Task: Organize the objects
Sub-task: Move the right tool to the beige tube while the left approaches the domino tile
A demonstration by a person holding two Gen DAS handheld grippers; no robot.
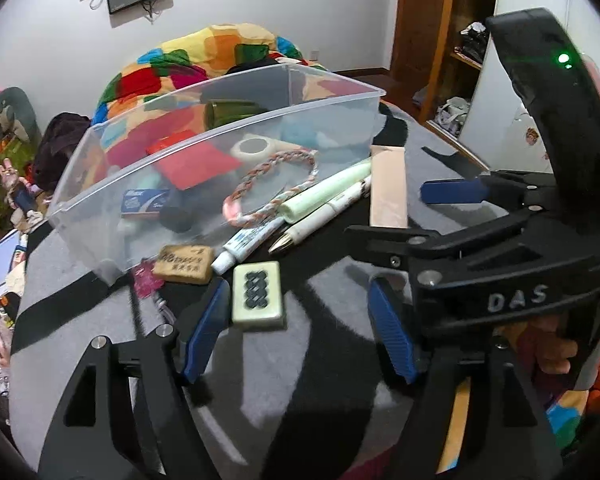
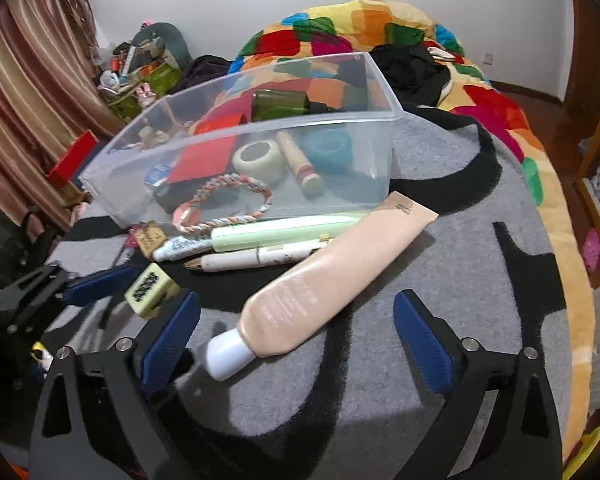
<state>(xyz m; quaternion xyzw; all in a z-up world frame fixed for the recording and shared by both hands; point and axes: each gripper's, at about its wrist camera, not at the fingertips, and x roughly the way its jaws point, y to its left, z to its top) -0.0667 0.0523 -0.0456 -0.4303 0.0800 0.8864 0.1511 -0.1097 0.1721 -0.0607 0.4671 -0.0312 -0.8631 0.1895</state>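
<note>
A clear plastic bin (image 1: 100, 200) (image 2: 380, 152) stands on a grey and black mat and holds tape rolls, a red card, a green bottle and a braided bracelet (image 1: 272, 184). In front of it lie a mahjong tile (image 1: 257, 294) (image 2: 150, 290), a tan eraser (image 1: 184, 263), a small tube (image 1: 252, 240), a green pen (image 2: 284, 232), a white pen (image 2: 260, 258) and a peach cream tube (image 2: 320, 284) (image 1: 388, 192). My left gripper (image 1: 300, 328) is open, the tile just beyond its left finger. My right gripper (image 2: 296, 344) (image 1: 404, 236) is open around the cream tube's white cap end.
The mat (image 2: 460, 280) lies on a bed with a bright patchwork quilt (image 2: 500, 112). Clutter sits at the left by a striped curtain (image 2: 28, 80). A wooden shelf (image 1: 452, 32) stands at the back right.
</note>
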